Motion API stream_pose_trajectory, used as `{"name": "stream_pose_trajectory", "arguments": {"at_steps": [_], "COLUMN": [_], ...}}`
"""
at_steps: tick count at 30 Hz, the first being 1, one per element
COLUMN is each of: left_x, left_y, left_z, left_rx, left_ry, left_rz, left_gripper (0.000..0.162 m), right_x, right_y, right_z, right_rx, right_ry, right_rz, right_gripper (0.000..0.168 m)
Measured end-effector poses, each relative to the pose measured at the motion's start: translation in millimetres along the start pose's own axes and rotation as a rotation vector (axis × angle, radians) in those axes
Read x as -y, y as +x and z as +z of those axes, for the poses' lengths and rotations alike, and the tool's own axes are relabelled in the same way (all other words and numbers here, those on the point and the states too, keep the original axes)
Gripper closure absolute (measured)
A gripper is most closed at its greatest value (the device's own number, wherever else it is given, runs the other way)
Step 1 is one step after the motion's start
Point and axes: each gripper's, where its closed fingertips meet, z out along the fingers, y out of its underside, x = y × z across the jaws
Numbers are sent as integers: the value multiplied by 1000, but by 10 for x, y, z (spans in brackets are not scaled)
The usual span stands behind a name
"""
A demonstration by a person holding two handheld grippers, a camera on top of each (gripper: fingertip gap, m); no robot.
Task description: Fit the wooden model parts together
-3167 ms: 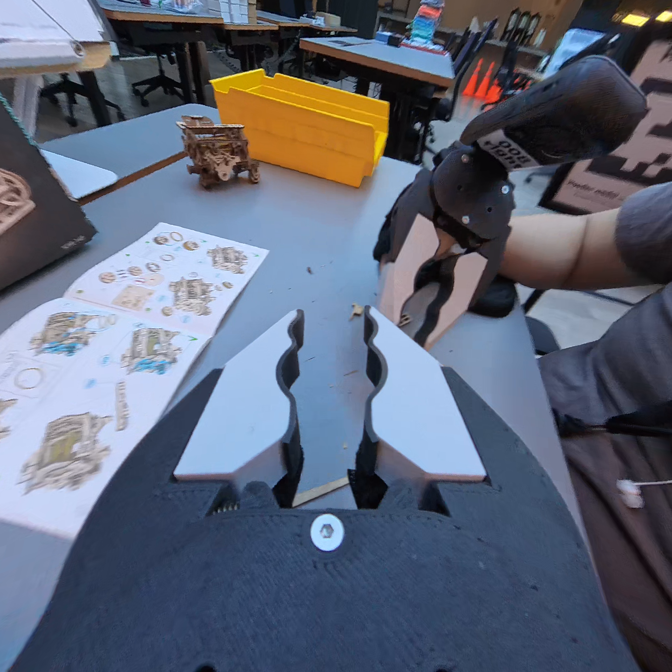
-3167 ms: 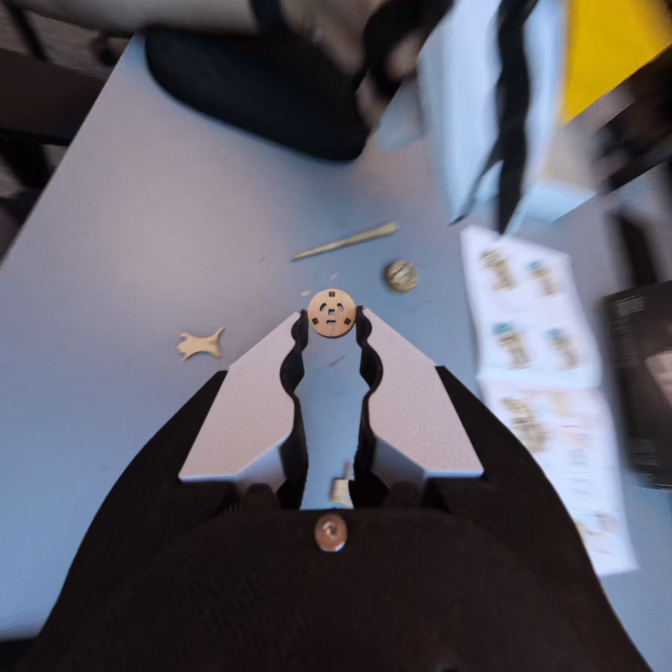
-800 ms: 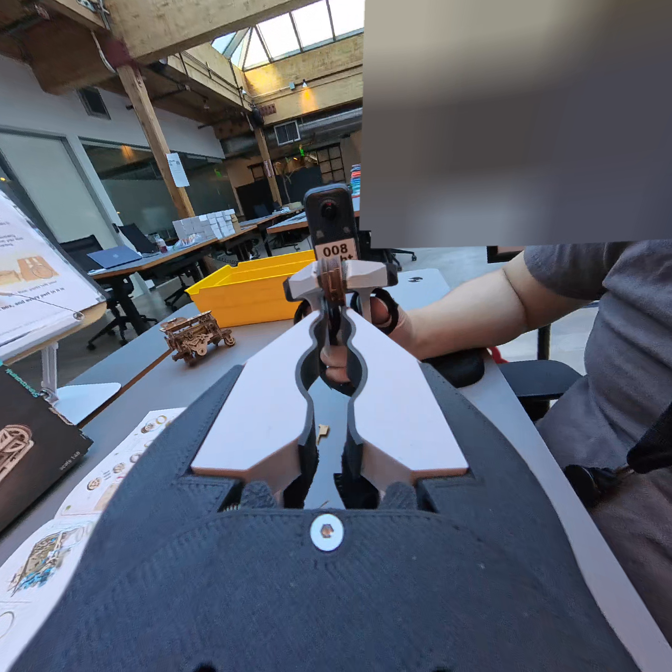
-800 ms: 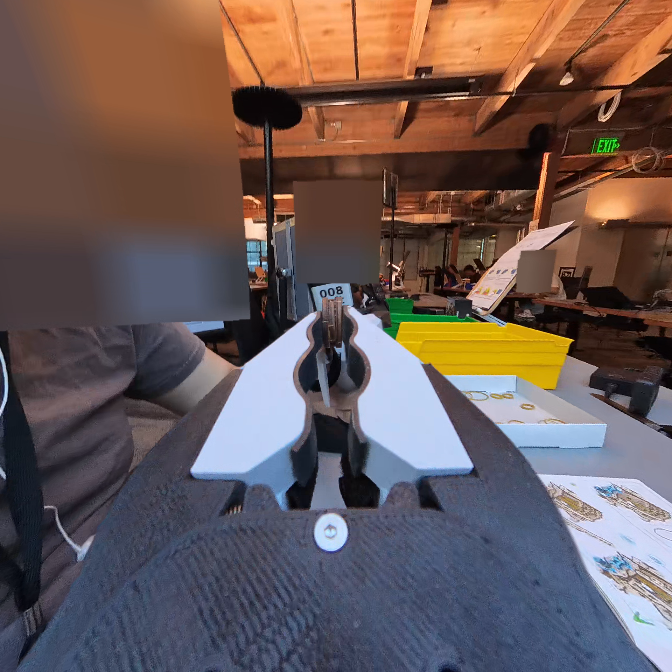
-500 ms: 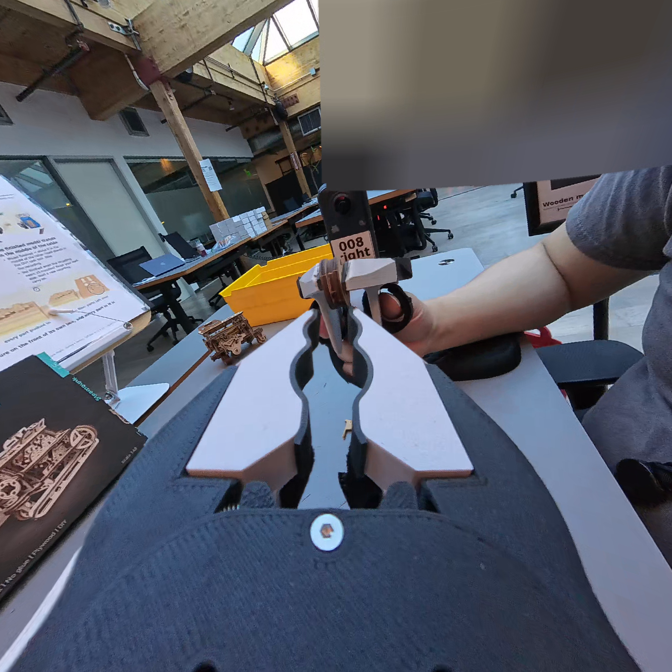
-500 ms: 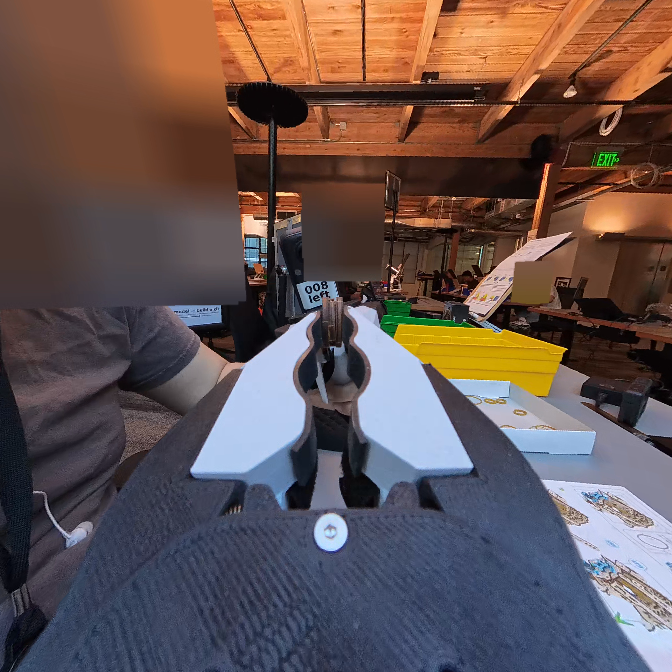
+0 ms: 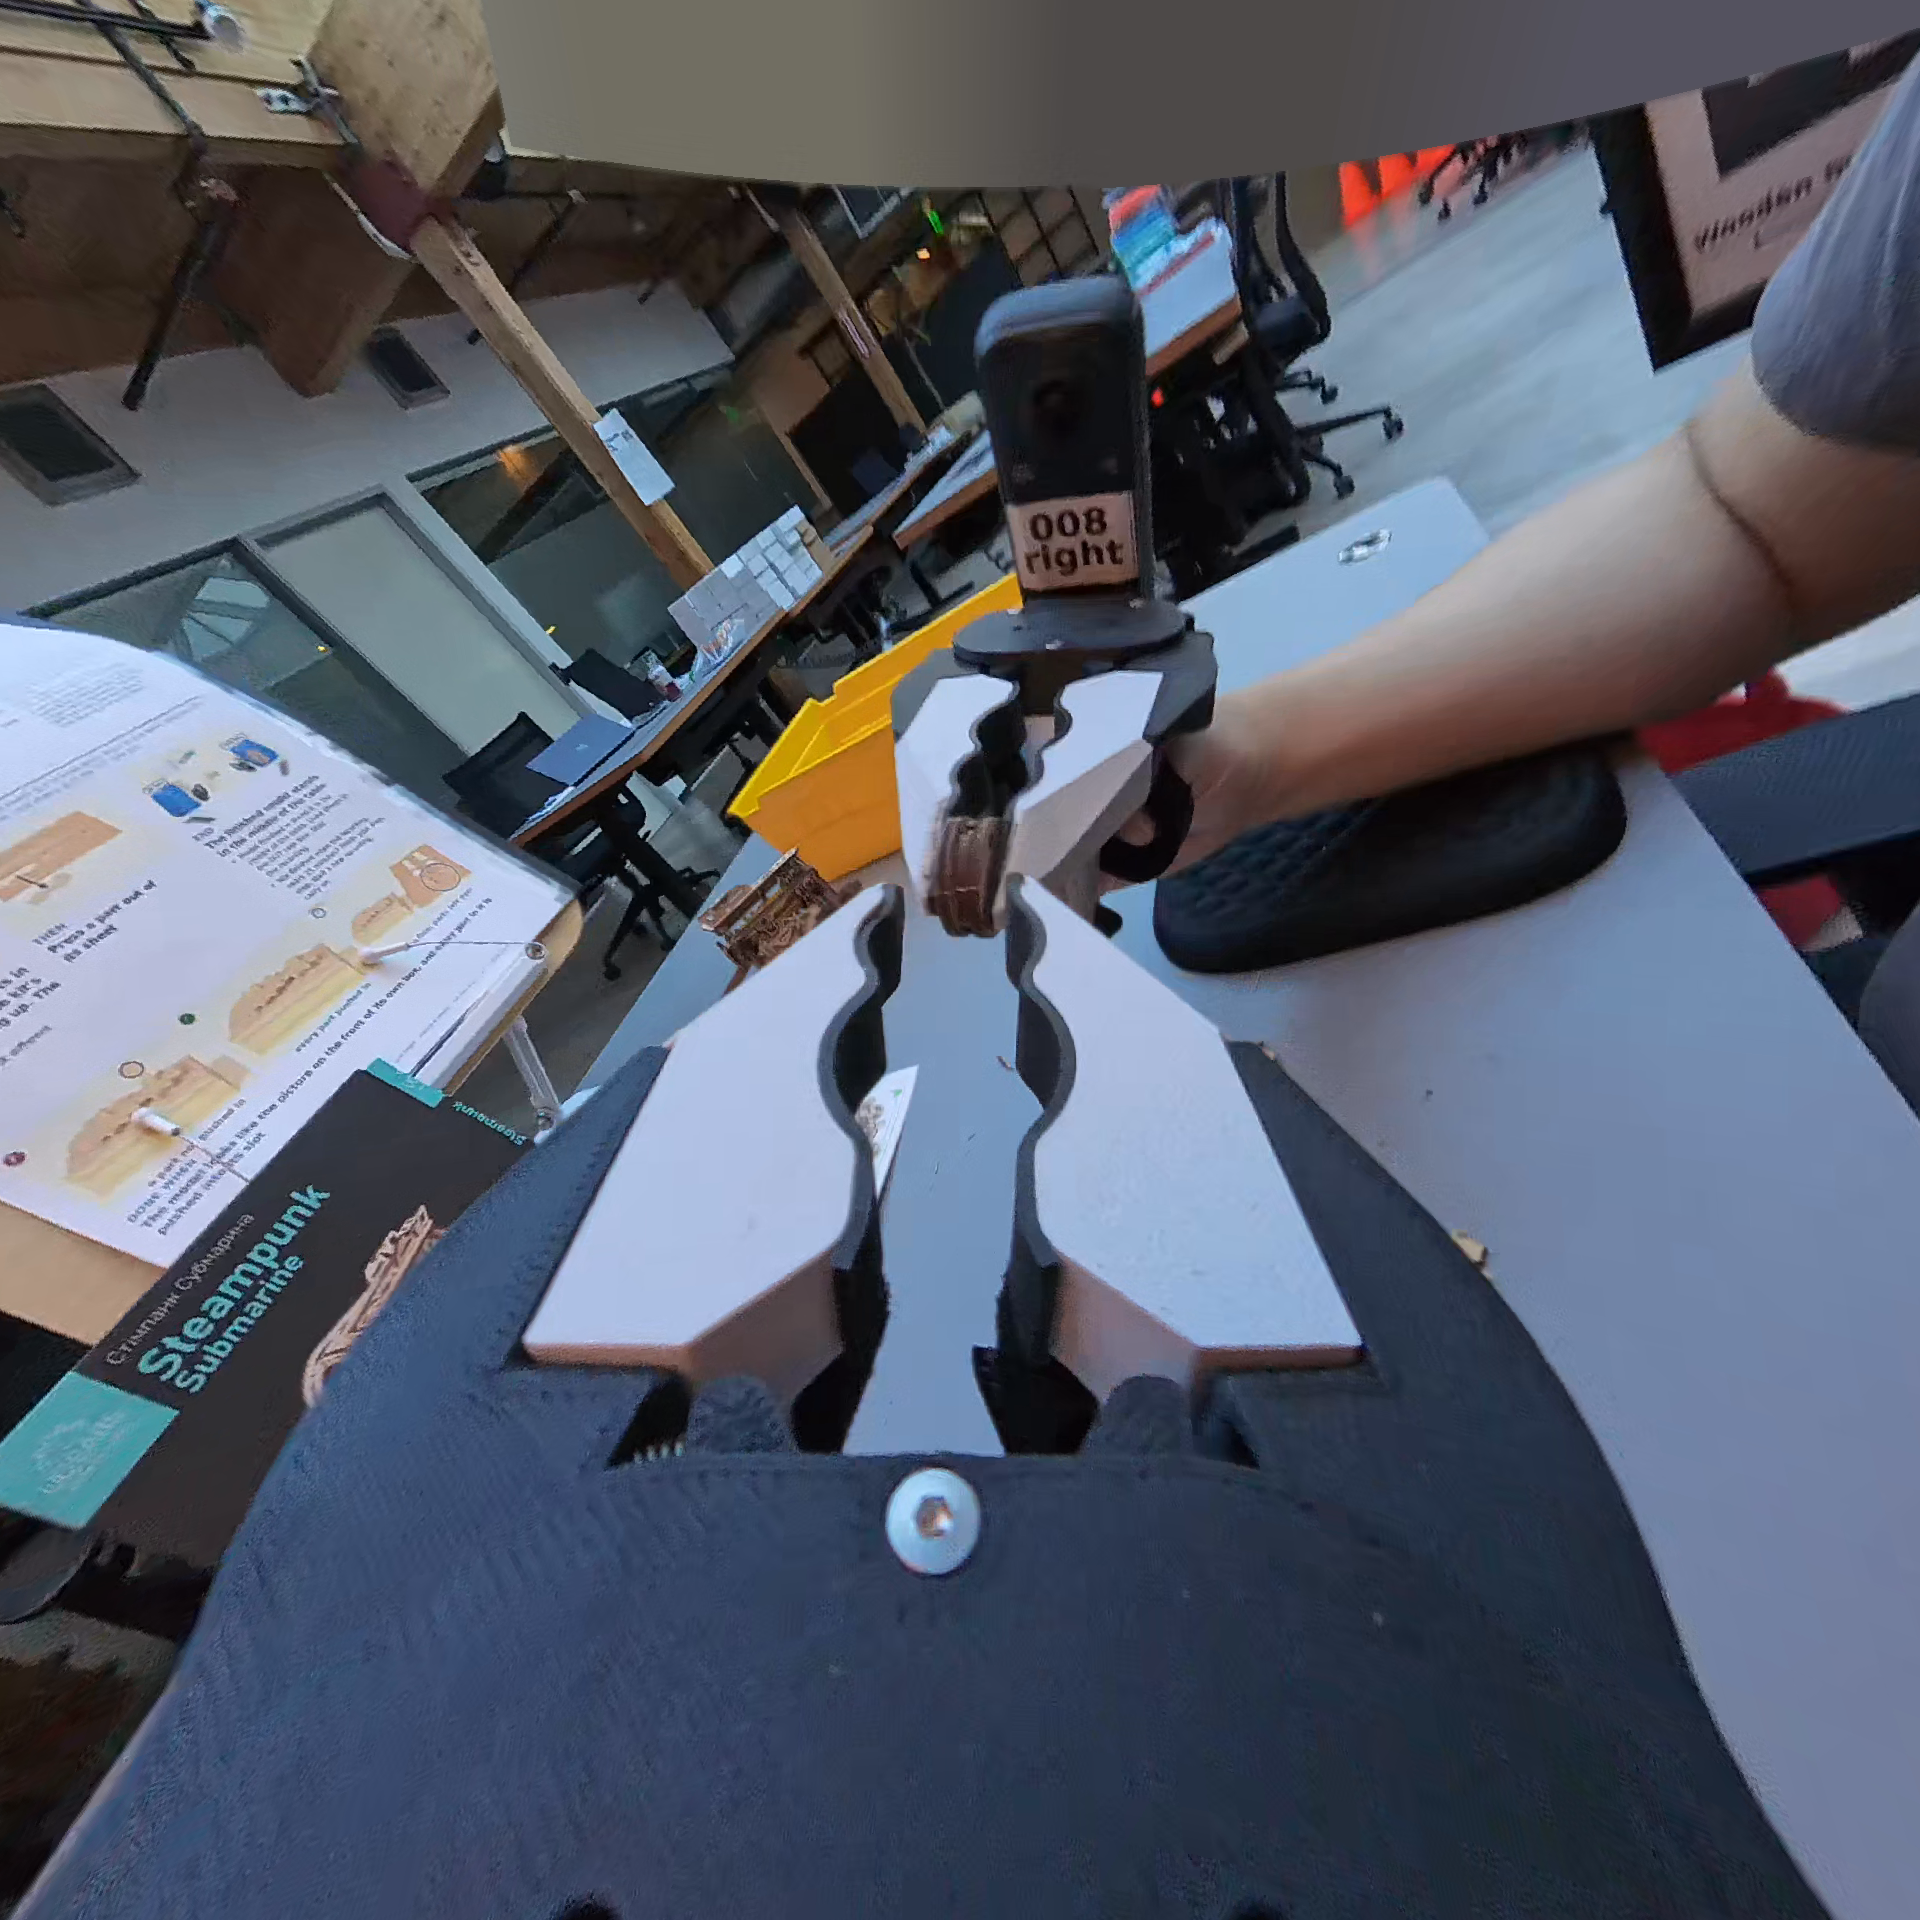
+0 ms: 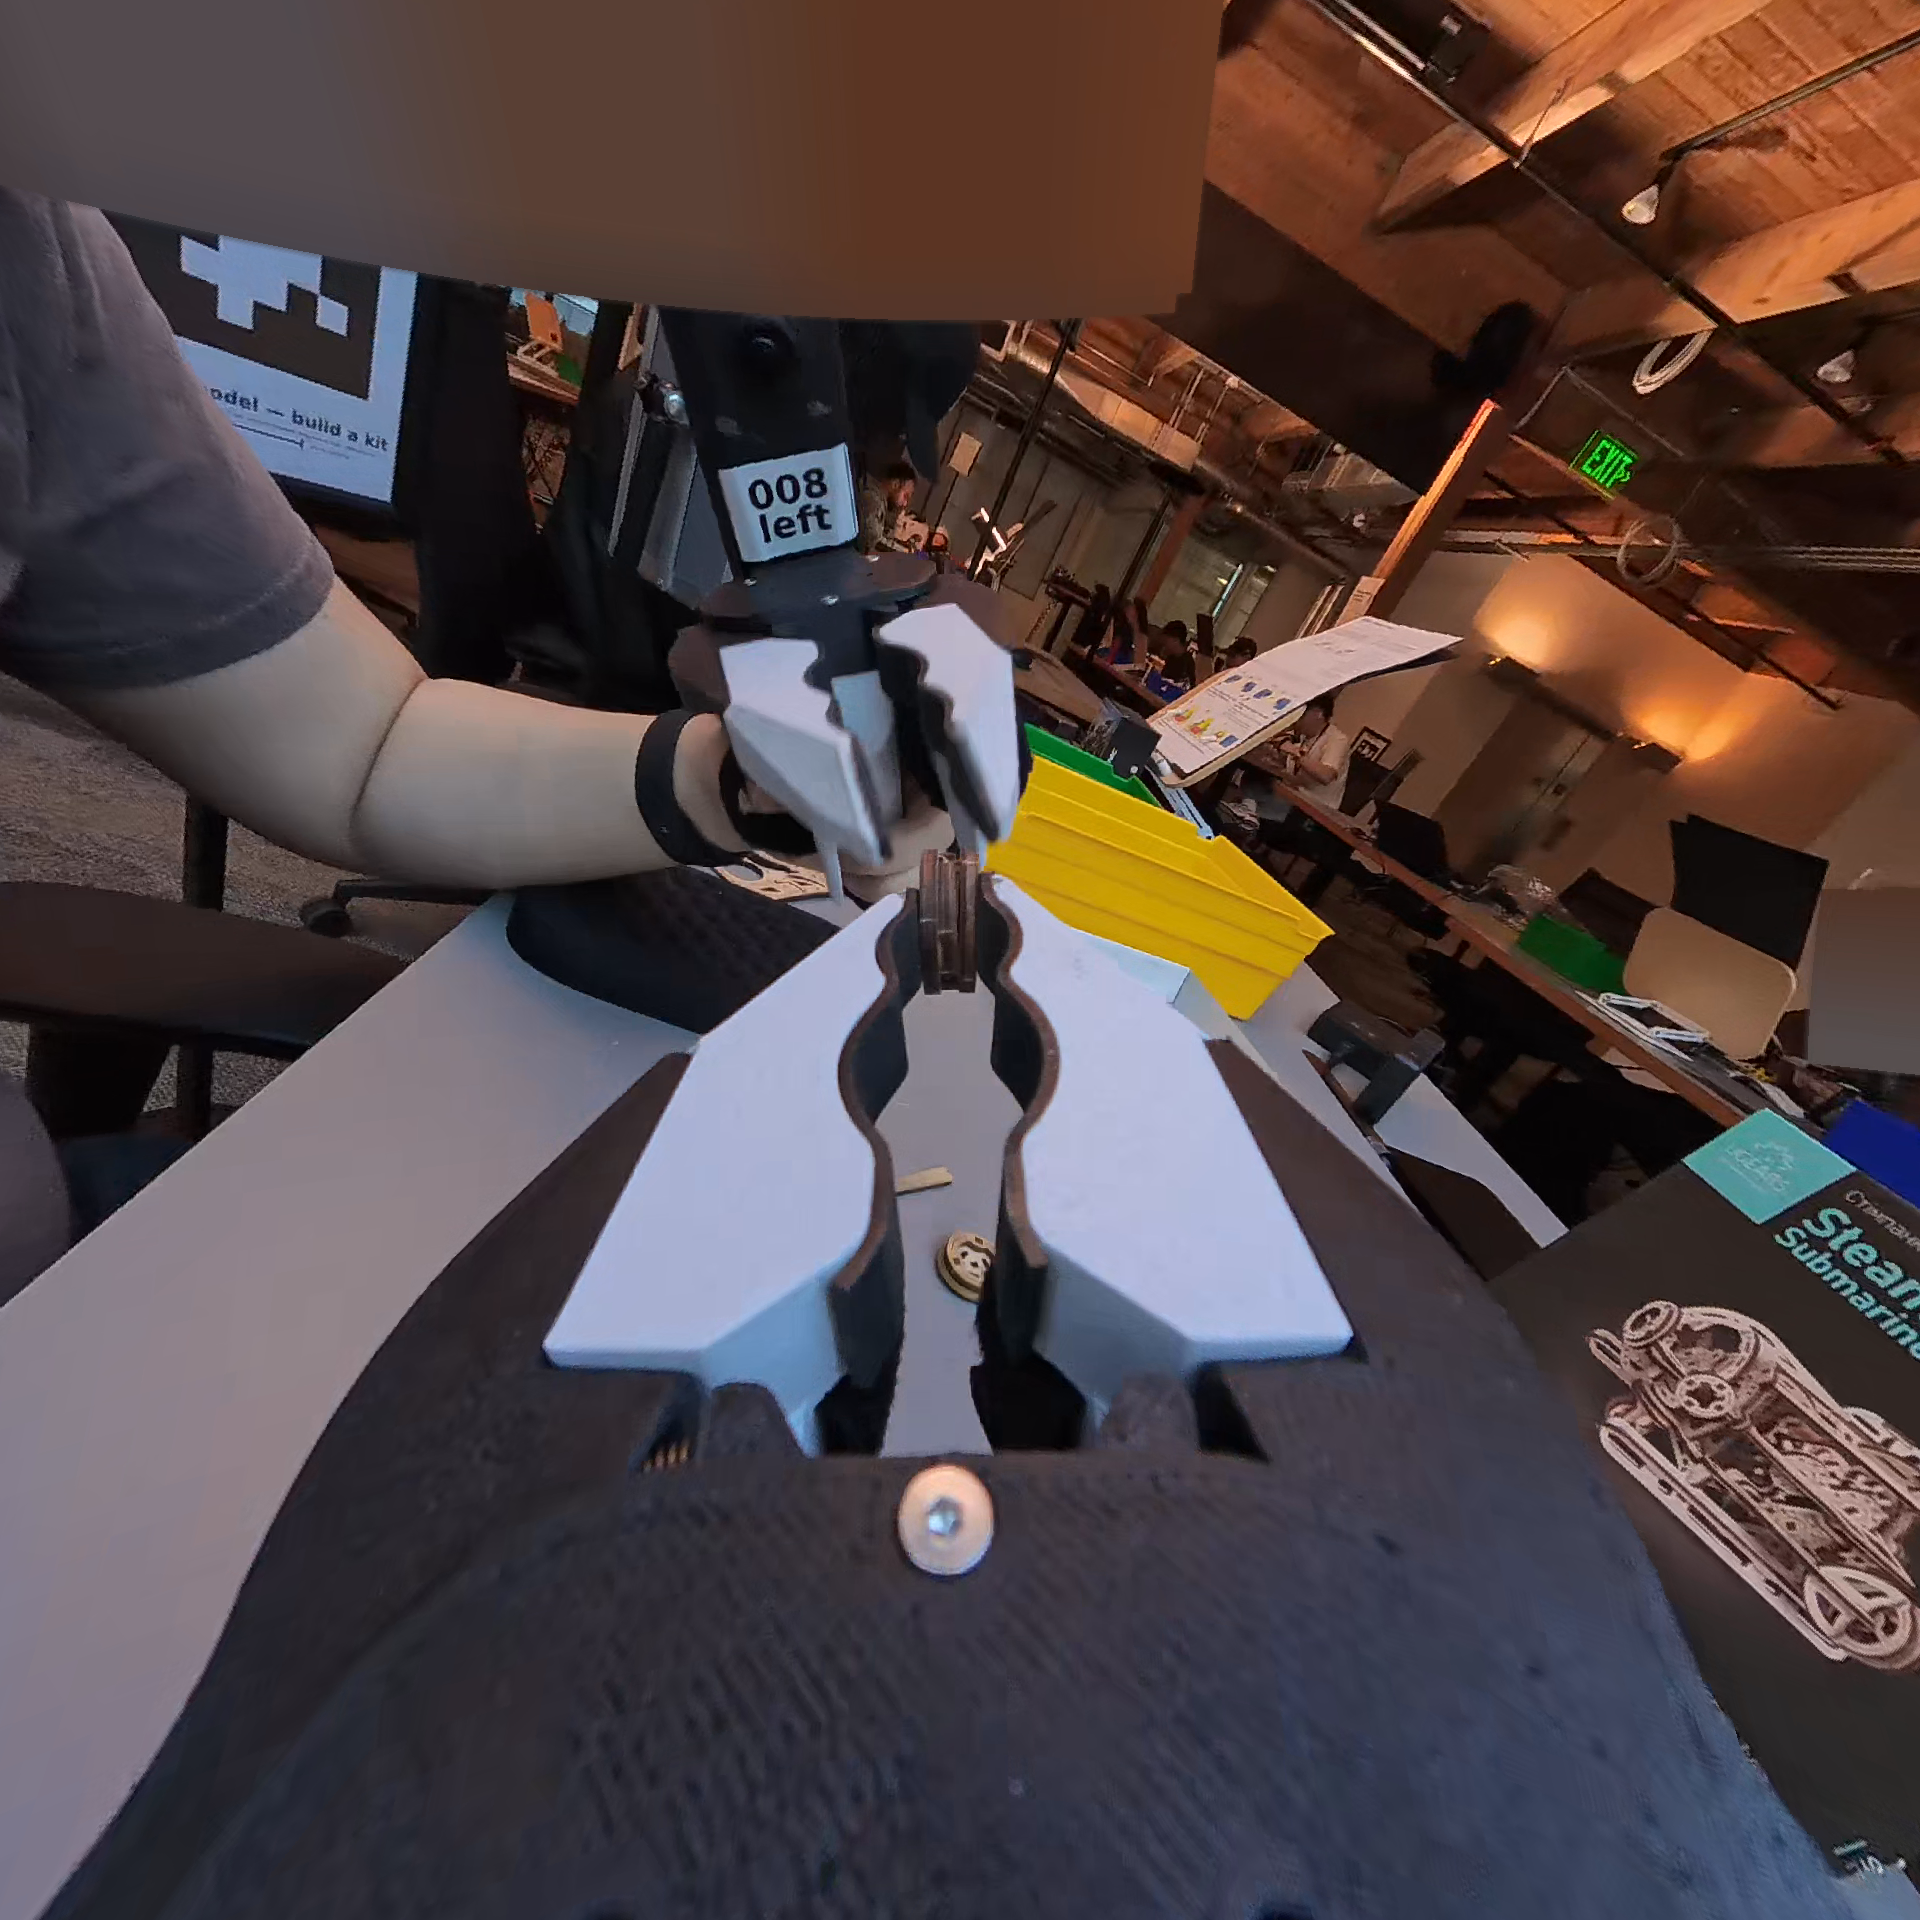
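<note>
Instruction board [image 7: 208,914]: stood at far left on a stand, a dark kit box [image 7: 239,1340] lying below it.
Finished wooden model [image 7: 774,914]: sat on the grey table [image 7: 1507,1195] behind the left claw, near the yellow bin [image 7: 831,769].
Left gripper [image 7: 951,914]: jaws parted, nothing held; its tips stood either side of the disc stack, whether touching could not be told.
Wooden disc stack [image 8: 945,935]: several thin round layers set face to face, held on edge above the table.
Right gripper [image 8: 948,920]: clamped on the disc stack at the very fingertips, pressing its flat faces.
Loose parts: a small gear-like disc [image 8: 966,1262] and a wooden sliver [image 8: 925,1179] lay on the table under the right claw.
Handling, judged: light, stiff, thin plywood; the edges and any tabs likely to snap if twisted. Best held across the flat faces near the rim, pushed straight along the axis.
</note>
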Motion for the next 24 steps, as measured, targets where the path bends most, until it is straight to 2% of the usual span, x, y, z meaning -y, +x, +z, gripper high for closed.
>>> {"name": "stream_pose_trajectory", "arguments": {"at_steps": [2, 6, 9, 16, 17, 19, 24], "left_x": [-44, -34, -121, -233, -245, -294, -499], "left_y": [28, 70, 117, 144, 130, 89, 77], "left_z": [46, 80, 110, 140, 145, 166, 269], "left_rx": [-14, -30, -29, -42, -30, -2, 23], "left_ry": [-32, 0, -61, -166, -181, -231, -429], "left_rz": [15, 3, 81, 130, 151, 184, 312], "left_gripper": [143, 153, 153, 154, 154, 154, 154], "right_x": [-8, -112, -182, -299, -316, -399, -807], "right_y": [-30, -67, -97, -90, -54, 65, 239], "right_z": [7, 29, 38, 12, 10, 5, -46], "right_rx": [14, 26, 41, 32, 13, -47, -130], "right_ry": [-13, -77, -115, -197, -212, -277, -612], "right_rz": [-13, -49, -68, -156, -154, -150, -351], "right_gripper": [160, 160, 160, 159, 155, 138, 136]}}
